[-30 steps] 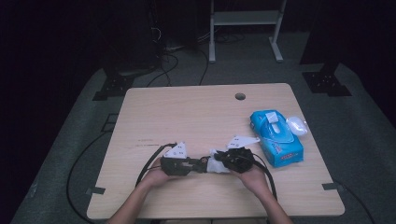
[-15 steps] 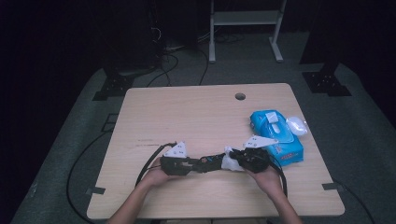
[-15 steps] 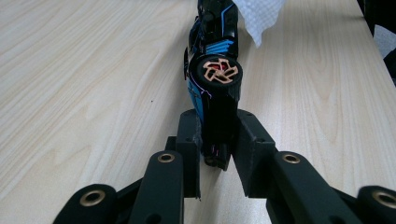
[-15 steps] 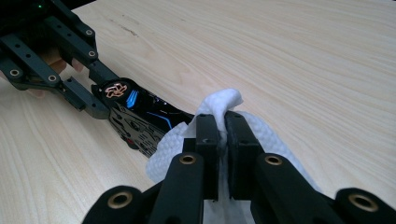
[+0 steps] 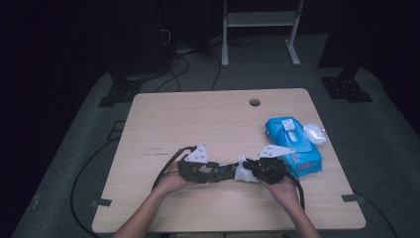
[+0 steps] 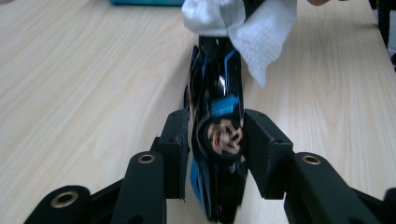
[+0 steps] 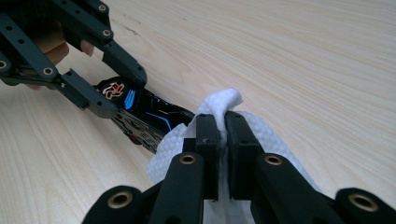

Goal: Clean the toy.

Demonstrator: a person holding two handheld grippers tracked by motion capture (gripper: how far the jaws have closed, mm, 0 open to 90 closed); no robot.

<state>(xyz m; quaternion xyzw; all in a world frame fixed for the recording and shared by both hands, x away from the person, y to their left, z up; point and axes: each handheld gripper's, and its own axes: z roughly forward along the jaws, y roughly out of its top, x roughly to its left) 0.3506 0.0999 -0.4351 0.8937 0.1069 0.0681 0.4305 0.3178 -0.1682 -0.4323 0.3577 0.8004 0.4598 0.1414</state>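
We are in what looks like a lab or recording studio, not a home. Our pale wood table (image 5: 218, 124) stands alone on grey carpet (image 5: 84, 163), dark all round. Well beyond the left gripper (image 5: 225, 171), cables (image 5: 183, 59) trail over the floor near black stand feet (image 5: 118, 93), and a white metal frame (image 5: 260, 29) rises behind.

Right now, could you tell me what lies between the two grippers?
A black toy car and a white wipe, as the high view shows.
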